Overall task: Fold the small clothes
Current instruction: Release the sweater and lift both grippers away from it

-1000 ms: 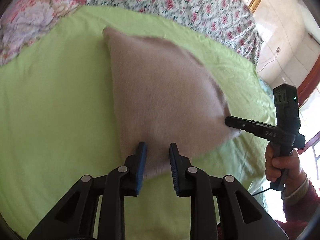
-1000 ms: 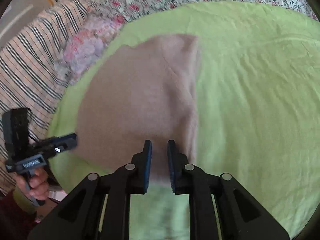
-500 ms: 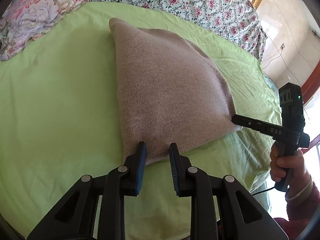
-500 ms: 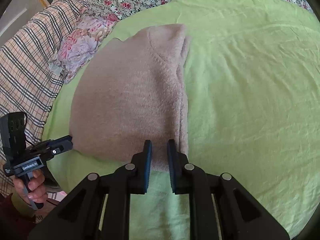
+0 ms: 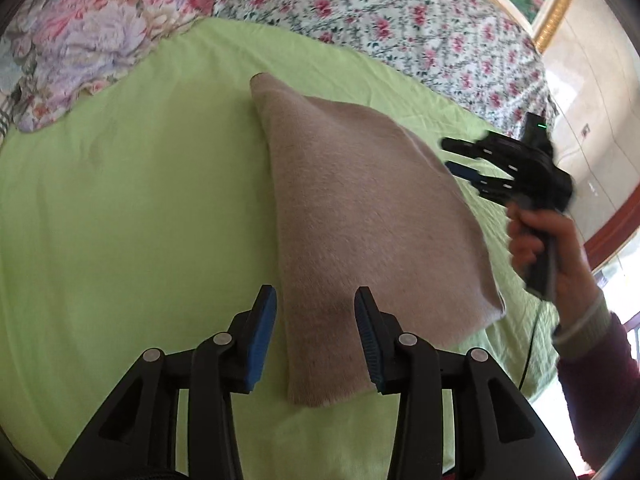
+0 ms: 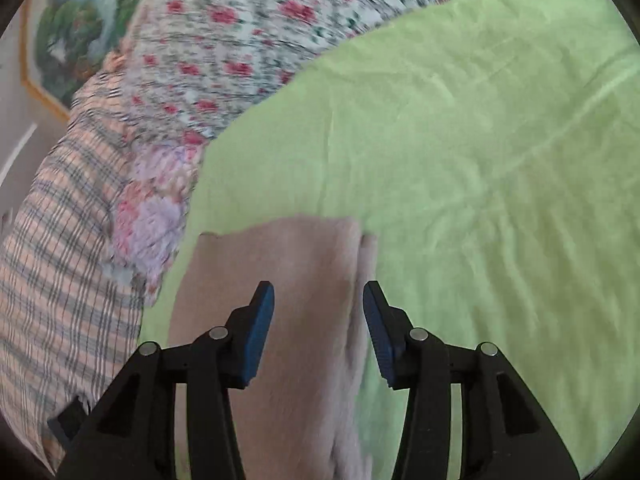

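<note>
On green sheet [image 5: 120, 200], folded beige sweater [image 5: 360, 220] lies long axis near-to-far. Left gripper [image 5: 316, 332] and right gripper [image 6: 319, 326], clamped before, now both gape wide, empty.

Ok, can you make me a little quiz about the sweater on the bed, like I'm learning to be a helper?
1. True or false: the left gripper is pinching the beige sweater.
2. What is the sweater lying on? A) a striped blanket B) a green sheet C) the floor
3. Fill in: in the left wrist view, the right gripper is ____ and off the sweater.

Key:
1. False. Its jaws are spread and the sweater lies loose between them.
2. B, the green sheet.
3. Open. Its own camera also shows the right gripper with jaws apart.
</note>
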`<state>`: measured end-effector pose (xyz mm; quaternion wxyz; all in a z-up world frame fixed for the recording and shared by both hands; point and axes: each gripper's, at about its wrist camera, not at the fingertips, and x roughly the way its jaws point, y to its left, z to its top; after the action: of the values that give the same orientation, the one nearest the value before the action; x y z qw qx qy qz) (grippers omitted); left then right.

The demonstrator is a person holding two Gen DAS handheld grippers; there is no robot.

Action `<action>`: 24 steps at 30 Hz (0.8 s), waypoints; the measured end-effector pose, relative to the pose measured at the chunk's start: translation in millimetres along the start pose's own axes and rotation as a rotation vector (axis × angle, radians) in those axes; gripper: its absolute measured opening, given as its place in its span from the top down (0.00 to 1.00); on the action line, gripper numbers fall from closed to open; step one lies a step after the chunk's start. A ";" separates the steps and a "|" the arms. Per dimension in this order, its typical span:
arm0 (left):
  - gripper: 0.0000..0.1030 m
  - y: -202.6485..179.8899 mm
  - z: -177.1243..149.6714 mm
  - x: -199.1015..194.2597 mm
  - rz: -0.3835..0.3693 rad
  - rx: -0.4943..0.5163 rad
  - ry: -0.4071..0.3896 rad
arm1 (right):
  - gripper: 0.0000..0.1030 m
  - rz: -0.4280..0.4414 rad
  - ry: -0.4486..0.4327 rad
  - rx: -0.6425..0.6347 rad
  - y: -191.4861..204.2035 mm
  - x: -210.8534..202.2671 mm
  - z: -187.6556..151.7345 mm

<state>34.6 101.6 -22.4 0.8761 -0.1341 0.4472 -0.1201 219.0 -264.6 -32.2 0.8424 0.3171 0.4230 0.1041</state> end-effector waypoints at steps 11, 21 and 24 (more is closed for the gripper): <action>0.58 8.7 4.9 20.6 -0.006 -0.033 0.036 | 0.90 -0.126 0.015 -0.054 -4.2 30.5 -3.0; 0.59 1.6 -4.2 7.6 0.022 -0.015 0.022 | 0.75 -0.119 -0.074 -0.078 24.5 -57.7 -36.9; 0.55 -3.1 -9.8 1.1 0.042 -0.001 0.022 | 0.73 -0.075 -0.059 -0.132 45.5 -83.0 -69.8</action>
<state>27.0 97.1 -27.7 0.8734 -0.1239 0.4595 -0.1030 117.4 -234.9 19.1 0.8768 0.2478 0.4021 0.0906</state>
